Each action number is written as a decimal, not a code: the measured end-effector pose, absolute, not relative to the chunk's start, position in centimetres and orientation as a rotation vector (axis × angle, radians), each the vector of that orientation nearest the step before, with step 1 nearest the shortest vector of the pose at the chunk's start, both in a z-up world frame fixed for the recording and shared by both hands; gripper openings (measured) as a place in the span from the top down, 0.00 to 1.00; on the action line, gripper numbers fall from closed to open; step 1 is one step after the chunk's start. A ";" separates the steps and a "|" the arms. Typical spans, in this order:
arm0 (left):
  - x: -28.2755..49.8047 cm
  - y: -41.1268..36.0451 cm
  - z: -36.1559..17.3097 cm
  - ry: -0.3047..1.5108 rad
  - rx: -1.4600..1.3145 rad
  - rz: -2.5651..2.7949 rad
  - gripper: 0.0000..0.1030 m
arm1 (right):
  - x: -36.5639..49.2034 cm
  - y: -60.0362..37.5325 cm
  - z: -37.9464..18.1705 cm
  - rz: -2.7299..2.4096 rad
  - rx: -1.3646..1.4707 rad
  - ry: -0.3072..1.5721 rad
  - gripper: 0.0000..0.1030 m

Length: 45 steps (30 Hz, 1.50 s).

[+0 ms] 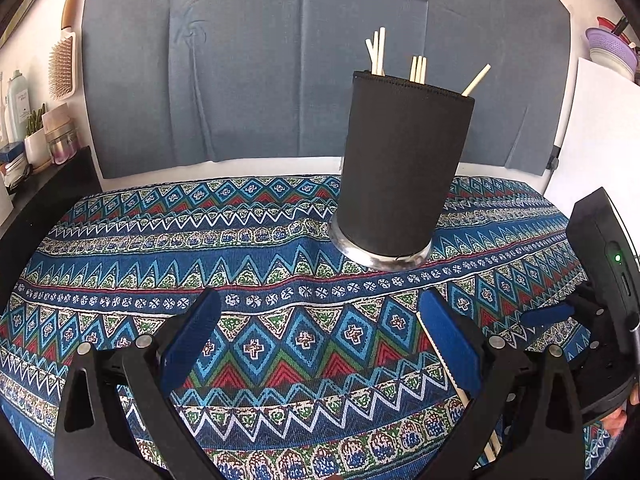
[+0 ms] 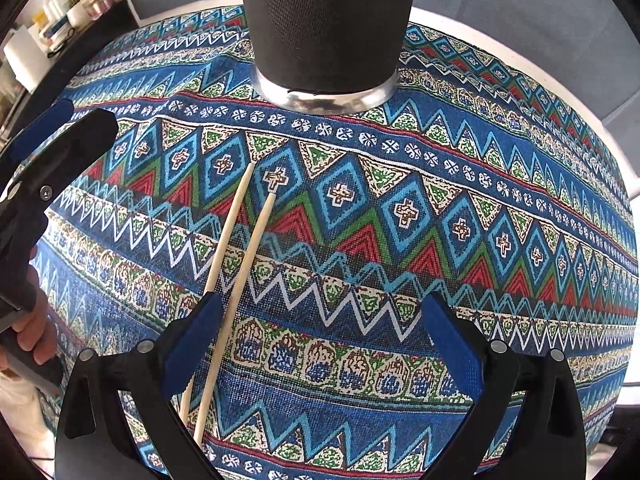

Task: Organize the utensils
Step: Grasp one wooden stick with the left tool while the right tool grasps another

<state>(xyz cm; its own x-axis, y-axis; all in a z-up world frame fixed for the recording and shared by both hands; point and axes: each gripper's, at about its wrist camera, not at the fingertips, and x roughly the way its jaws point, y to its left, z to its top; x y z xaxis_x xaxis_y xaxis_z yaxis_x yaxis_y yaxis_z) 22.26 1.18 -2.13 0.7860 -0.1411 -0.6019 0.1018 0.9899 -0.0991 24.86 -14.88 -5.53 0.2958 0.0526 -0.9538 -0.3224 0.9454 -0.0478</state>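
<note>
Chopsticks [image 1: 378,54] already stand in the black cylindrical holder [image 1: 400,176], which fills the upper right of centre in the left wrist view, its metal base ring resting on the patterned tablecloth [image 1: 280,240]. The left gripper [image 1: 320,320] sits at the bottom of this frame with its blue pads spread wide and only cloth between them. A pale stick edge shows just beside the inner face of its right-hand pad, low in the frame; whether it touches the pad I cannot tell. At the right edge the other handheld tool appears, a green light on its body.

In the right wrist view, two loose chopsticks [image 2: 236,248] lie on the cloth, running from lower left up toward the centre, their tips apart and pointing at the holder at top centre. The right gripper [image 2: 324,320] is likewise spread wide and holds nothing; the sticks pass just beside its left-hand pad, the nearer one partly hidden behind it. A hand [image 2: 34,324] grips the left tool at the left edge.

Judging by this, collection is mostly done and the pick-up of the remaining pair is in hand. Next would be shifting the right gripper leftward so one stick lies between the pads, closing on it, then lifting and tipping it upright over the holder's mouth.
</note>
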 end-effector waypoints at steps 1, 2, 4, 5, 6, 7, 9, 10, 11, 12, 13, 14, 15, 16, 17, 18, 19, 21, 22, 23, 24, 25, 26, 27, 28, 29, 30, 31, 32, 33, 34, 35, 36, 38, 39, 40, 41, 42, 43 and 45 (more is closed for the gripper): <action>22.3 1.2 -2.2 0.661 -0.062 -0.129 0.05 | 25.0 -14.7 -5.7 0.263 -0.259 1.249 0.08; 22.4 1.1 -2.3 0.672 -0.061 -0.134 0.06 | 25.0 -14.9 -5.8 0.273 -0.259 1.251 0.08; 22.4 0.9 -2.6 0.703 -0.056 -0.148 0.06 | 24.8 -15.7 -6.0 0.283 -0.233 1.271 0.08; 22.5 0.7 -2.7 0.721 -0.050 -0.152 0.06 | 24.6 -16.1 -6.0 0.279 -0.241 1.266 0.08; 22.4 0.3 -2.7 0.736 -0.042 -0.156 0.06 | 24.3 -16.5 -6.0 0.282 -0.243 1.265 0.08; 22.4 0.0 -2.8 0.752 -0.032 -0.159 0.05 | 24.2 -16.9 -6.1 0.285 -0.242 1.267 0.08; 22.4 -0.9 -3.0 0.795 -0.012 -0.163 0.05 | 23.8 -17.8 -6.2 0.280 -0.240 1.264 0.09; 22.4 -1.4 -3.2 0.825 -0.011 -0.176 0.05 | 23.8 -18.3 -6.1 0.275 -0.233 1.263 0.09; 22.5 -1.8 -3.4 0.854 -0.006 -0.178 0.05 | 23.8 -18.7 -6.1 0.272 -0.227 1.260 0.09; 22.6 -2.3 -3.7 0.880 -0.002 -0.176 0.06 | 23.6 -19.0 -6.2 0.273 -0.228 1.252 0.09; 22.6 -2.7 -3.9 0.904 -0.007 -0.179 0.06 | 23.4 -19.1 -6.2 0.281 -0.232 1.242 0.11; 22.7 -3.0 -4.1 0.928 -0.015 -0.186 0.06 | 23.2 -19.2 -6.1 0.295 -0.236 1.229 0.16; 22.8 -3.3 -4.3 0.944 -0.023 -0.199 0.06 | 22.9 -19.1 -6.0 0.313 -0.244 1.215 0.20; 22.8 -3.7 -4.3 0.953 -0.023 -0.207 0.06 | 22.6 -19.1 -5.8 0.333 -0.254 1.202 0.30; 22.9 -4.1 -4.4 0.959 -0.017 -0.200 0.06 | 22.4 -19.0 -5.7 0.350 -0.264 1.196 0.37; 22.9 -4.4 -4.4 0.963 -0.009 -0.189 0.06 | 22.5 -19.3 -5.7 0.359 -0.270 1.197 0.38; 23.0 -4.7 -4.5 0.969 -0.004 -0.188 0.06 | 22.4 -19.3 -5.8 0.361 -0.269 1.198 0.40; 23.2 -5.4 -4.7 0.997 0.004 -0.192 0.06 | 22.3 -19.6 -5.7 0.371 -0.276 1.192 0.43; 23.2 -5.7 -4.8 1.012 0.010 -0.188 0.06 | 22.2 -19.6 -5.6 0.379 -0.281 1.190 0.46; 23.3 -6.0 -5.0 1.028 0.011 -0.186 0.06 | 22.1 -19.8 -5.6 0.384 -0.284 1.188 0.52; 23.5 -6.2 -5.1 1.041 0.013 -0.178 0.06 | 22.2 -19.9 -5.4 0.391 -0.289 1.186 0.56; 23.5 -6.4 -5.2 1.050 0.014 -0.167 0.06 | 22.2 -20.0 -5.2 0.401 -0.297 1.186 0.62; 23.5 -6.6 -5.3 1.055 0.010 -0.170 0.06 | 22.1 -20.0 -5.2 0.412 -0.305 1.184 0.64; 23.6 -6.8 -5.4 1.059 0.013 -0.178 0.06 | 22.1 -20.1 -5.2 0.417 -0.309 1.182 0.67; 23.6 -7.1 -5.5 1.063 0.027 -0.180 0.06 | 21.9 -20.9 -5.0 0.422 -0.308 1.178 0.68; 23.5 -7.4 -5.6 1.067 0.039 -0.178 0.06 | 22.0 -20.8 -5.0 0.424 -0.309 1.175 0.68; 23.5 -7.6 -5.7 1.070 0.048 -0.176 0.06 | 21.8 -21.4 -4.8 0.412 -0.309 1.173 0.68; 23.6 -7.8 -5.9 1.078 0.051 -0.179 0.06 | 21.8 -21.4 -4.8 0.405 -0.311 1.170 0.68; 23.6 -7.8 -6.1 1.095 0.045 -0.187 0.06 | 21.8 -21.3 -4.8 0.405 -0.320 1.165 0.69; 23.6 -7.9 -6.3 1.103 0.044 -0.182 0.06 | 21.3 -21.5 -4.4 0.404 -0.326 1.161 0.69; 23.5 -7.9 -6.3 1.094 0.058 -0.166 0.06 | 21.3 -22.4 -4.4 0.409 -0.326 1.159 0.71; 23.5 -8.0 -6.5 1.100 0.066 -0.156 0.05 | 21.2 -22.5 -4.4 0.413 -0.327 1.160 0.76; 23.4 -8.1 -6.6 1.092 0.067 -0.154 0.06 | 21.2 -22.5 -4.3 0.417 -0.328 1.161 0.78; 23.5 -8.1 -6.6 1.096 0.062 -0.146 0.05 | 21.3 -22.9 -4.3 0.419 -0.328 1.161 0.83; 23.7 -8.1 -6.6 1.102 0.062 -0.140 0.05 | 21.4 -23.0 -4.3 0.416 -0.325 1.161 0.83; 23.7 -8.1 -6.6 1.105 0.061 -0.140 0.05 | 21.5 -23.2 -4.3 0.417 -0.321 1.161 0.83; 23.8 -8.2 -6.7 1.102 0.066 -0.144 0.04 | 21.5 -23.5 -4.3 0.418 -0.318 1.160 0.83; 24.0 -8.3 -6.7 1.097 0.073 -0.151 0.05 | 21.5 -23.9 -4.2 0.419 -0.312 1.158 0.83; 24.0 -8.4 -6.7 1.094 0.074 -0.159 0.05 | 21.5 -24.3 -4.3 0.420 -0.302 1.158 0.83; 24.0 -8.4 -6.6 1.080 0.081 -0.172 0.10 | 21.6 -24.9 -4.3 0.420 -0.281 1.154 0.85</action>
<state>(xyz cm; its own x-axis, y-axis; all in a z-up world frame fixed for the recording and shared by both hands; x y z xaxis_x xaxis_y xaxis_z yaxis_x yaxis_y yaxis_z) 24.03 -8.38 -6.65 0.4600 -0.1003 -0.8823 0.1795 0.9836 -0.0183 21.58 -24.91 -4.27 0.3403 0.1754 -0.9238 -0.4593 0.8883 -0.0005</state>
